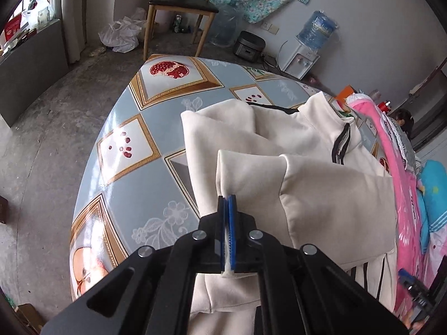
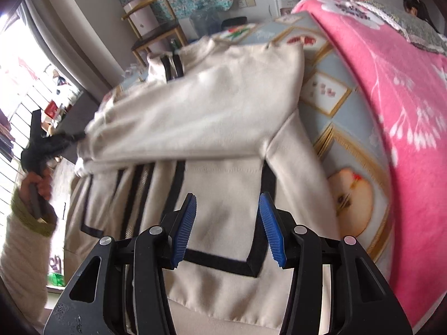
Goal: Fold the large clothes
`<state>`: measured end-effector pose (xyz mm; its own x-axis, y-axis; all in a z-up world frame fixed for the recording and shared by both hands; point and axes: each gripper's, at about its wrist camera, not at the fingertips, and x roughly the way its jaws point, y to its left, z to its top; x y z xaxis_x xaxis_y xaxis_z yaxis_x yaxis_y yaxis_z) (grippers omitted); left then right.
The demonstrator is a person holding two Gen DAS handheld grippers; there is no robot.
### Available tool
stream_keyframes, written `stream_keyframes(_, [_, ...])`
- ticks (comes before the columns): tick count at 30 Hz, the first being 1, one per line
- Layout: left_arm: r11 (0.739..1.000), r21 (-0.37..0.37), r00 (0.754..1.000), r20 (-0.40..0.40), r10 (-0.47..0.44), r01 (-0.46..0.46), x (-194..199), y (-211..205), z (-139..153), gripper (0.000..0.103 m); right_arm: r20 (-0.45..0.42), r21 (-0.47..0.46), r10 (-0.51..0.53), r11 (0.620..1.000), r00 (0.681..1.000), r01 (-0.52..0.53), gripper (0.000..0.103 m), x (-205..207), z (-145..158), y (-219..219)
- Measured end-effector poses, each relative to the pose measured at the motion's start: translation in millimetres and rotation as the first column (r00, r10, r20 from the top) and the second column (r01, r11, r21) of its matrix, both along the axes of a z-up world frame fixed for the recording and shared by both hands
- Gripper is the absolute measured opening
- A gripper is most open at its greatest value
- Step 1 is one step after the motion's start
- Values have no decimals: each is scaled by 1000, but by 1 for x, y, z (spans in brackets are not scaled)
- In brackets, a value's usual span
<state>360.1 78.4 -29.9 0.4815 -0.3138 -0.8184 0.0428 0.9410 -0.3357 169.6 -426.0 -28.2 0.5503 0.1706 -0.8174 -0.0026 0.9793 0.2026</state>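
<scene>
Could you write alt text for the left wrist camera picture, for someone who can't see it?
A black left gripper with blue pads is shut on a fold of a cream jacket lying on a table with a fruit-patterned cloth. A pink blanket lies at the right; a chair stands behind.

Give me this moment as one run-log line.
left gripper: shut on cream jacket sleeve cuff | right gripper: open, above jacket front, holding nothing | jacket: on patterned table

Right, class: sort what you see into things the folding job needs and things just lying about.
Job: cream jacket; left claw, clamped on its sleeve; right claw, open.
Lying about: pink blanket; chair; water dispenser.
</scene>
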Motion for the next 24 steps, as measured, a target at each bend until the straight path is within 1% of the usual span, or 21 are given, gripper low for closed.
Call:
stream_keyframes(2, [1000, -7, 1000, 15, -13, 13, -3, 2, 4, 2, 28, 24, -5, 1000, 1000, 4, 50, 11, 23, -13])
stream_keyframes(4, [999, -39, 999, 31, -23, 24, -5, 4, 10, 3, 47, 34, -25, 999, 999, 23, 53, 29, 40, -24])
stream_keyframes(5, [998, -56, 999, 38, -28, 31, -6, 6, 13, 3, 48, 55, -26, 998, 999, 24, 54, 45, 45, -30])
stream_keyframes(6, [997, -70, 999, 42, -29, 32, -6, 5, 16, 3, 42, 87, -27, 996, 999, 23, 54, 59, 46, -37])
stream_keyframes(7, [996, -88, 999, 43, -30, 33, -6, 7, 17, 3, 25, 109, -49, 993, 998, 46, 53, 76, 44, -47])
stream_keyframes(10, [994, -102, 999, 27, -32, 35, -4, 6, 18, 5, -40, 123, -118, 985, 992, 122, 54, 118, 27, -66])
stream_keyframes(11, [994, -105, 999, 16, -39, 40, -2, 4, 17, 8, -54, 112, -140, 983, 989, 145, 54, 128, 22, -70])
stream_keyframes(13, [993, -101, 998, -13, -54, 52, 2, -1, 13, 26, -78, 112, -166, 978, 983, 174, 54, 149, 9, -77])
stream_keyframes(15, [995, -77, 997, -29, -69, 67, 5, -9, 10, 32, -105, 132, -185, 971, 977, 198, 51, 164, -3, -84])
stream_keyframes(17, [997, -21, 997, -27, -74, 74, 6, -16, 8, 34, -127, 130, -205, 967, 971, 221, 43, 178, -14, -88])
stream_keyframes(18, [997, 20, 997, -29, -73, 73, 7, -19, 6, 34, -132, 127, -211, 965, 969, 228, 40, 184, -18, -89])
stream_keyframes(20, [992, 101, 997, -43, -65, 69, 9, -24, -1, 34, -132, 108, -210, 968, 969, 224, 28, 195, -24, -87])
stream_keyframes(21, [990, 124, 996, -57, -64, 71, 10, -25, -6, 34, -127, 89, -207, 972, 970, 219, 23, 198, -25, -85])
stream_keyframes(22, [988, 140, 996, -73, -59, 69, 10, -25, -11, 34, -112, 63, -202, 976, 973, 210, 7, 200, -23, -82])
stream_keyframes(24, [988, 139, 995, -87, -47, 59, 8, -21, -19, 34, -54, 9, -178, 984, 982, 179, 6, 198, -16, -74])
